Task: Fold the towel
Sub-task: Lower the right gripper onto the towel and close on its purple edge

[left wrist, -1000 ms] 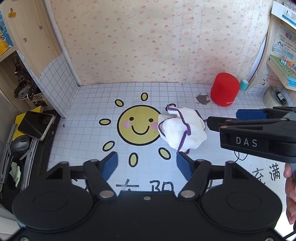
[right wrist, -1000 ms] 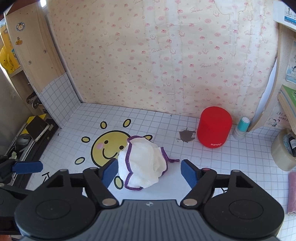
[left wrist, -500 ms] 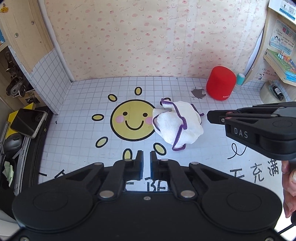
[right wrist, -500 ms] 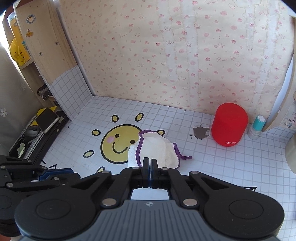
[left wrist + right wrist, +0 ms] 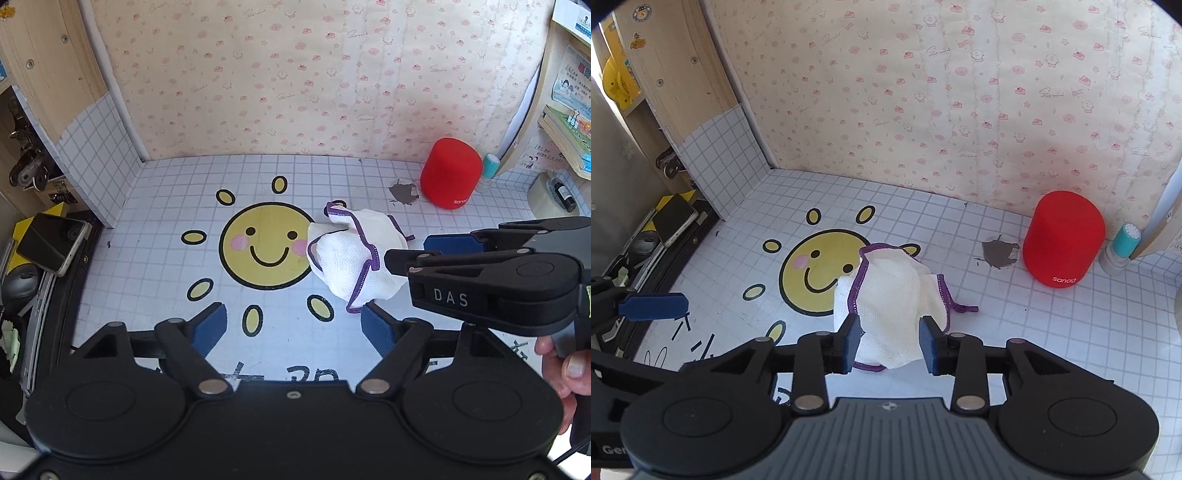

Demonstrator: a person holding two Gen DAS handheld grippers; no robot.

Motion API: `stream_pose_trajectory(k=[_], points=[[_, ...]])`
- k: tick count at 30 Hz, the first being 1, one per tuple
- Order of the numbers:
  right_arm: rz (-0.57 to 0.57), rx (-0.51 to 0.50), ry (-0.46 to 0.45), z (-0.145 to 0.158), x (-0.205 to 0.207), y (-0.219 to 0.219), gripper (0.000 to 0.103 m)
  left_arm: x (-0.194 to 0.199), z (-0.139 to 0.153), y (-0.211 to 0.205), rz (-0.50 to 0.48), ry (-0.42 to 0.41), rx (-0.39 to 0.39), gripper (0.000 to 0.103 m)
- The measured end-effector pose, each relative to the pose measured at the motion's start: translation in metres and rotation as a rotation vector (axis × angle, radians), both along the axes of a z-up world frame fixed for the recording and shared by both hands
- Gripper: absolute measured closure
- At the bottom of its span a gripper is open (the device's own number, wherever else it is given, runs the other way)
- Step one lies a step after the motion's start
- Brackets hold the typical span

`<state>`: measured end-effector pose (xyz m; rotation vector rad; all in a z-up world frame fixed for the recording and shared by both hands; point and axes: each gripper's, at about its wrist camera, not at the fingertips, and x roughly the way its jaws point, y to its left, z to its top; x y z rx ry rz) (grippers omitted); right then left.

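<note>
On the gridded desk [image 5: 1034,332], beside the sun decal [image 5: 266,245], both tools, left tool [image 5: 293,326] and right tool [image 5: 889,341], have reopened from pressed together, spread and empty, ready to grip the crumpled towel [image 5: 890,299].

the left wrist view looks forward and down along the left tool [image 5: 293,326] from the near edge of the tiled bench [image 5: 155,236], facing the pink patterned back wall [image 5: 295,74]. the right wrist view sits lower and closer in behind the right tool [image 5: 888,345], facing the same wall [image 5: 960,110]. both share the sun face [image 5: 264,245] [image 5: 812,271], the crumpled towel [image 5: 351,258] [image 5: 890,295] and the red cylinder [image 5: 452,177] [image 5: 1063,236]; each view catches the other tool at its side.
</note>
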<state>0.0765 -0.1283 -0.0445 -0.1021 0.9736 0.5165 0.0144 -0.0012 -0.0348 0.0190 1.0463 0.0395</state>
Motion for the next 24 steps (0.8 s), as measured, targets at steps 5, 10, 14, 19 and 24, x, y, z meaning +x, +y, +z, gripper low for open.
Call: stream_pose_trajectory(k=[5, 10, 14, 19, 24], points=[[0.042, -0.023, -0.010, -0.005, 0.003, 0.009, 0.059, 0.000, -0.005, 0.001, 0.016, 0.009, 0.020, 0.022], [0.074, -0.041, -0.006, -0.011, 0.009, 0.016, 0.059, 0.001, -0.008, 0.005, 0.042, 0.017, 0.014, 0.022], [0.094, -0.053, -0.011, -0.016, 0.014, 0.020, 0.059, 0.001, -0.009, 0.007, 0.058, 0.018, 0.023, 0.022], [0.101, -0.048, 0.005, -0.020, 0.019, 0.021, 0.059, 0.001, -0.009, 0.008, 0.066, 0.016, 0.025, 0.022], [0.109, -0.046, -0.003, -0.023, 0.021, 0.022, 0.063, 0.001, -0.009, 0.008, 0.065, 0.017, 0.028, 0.022]])
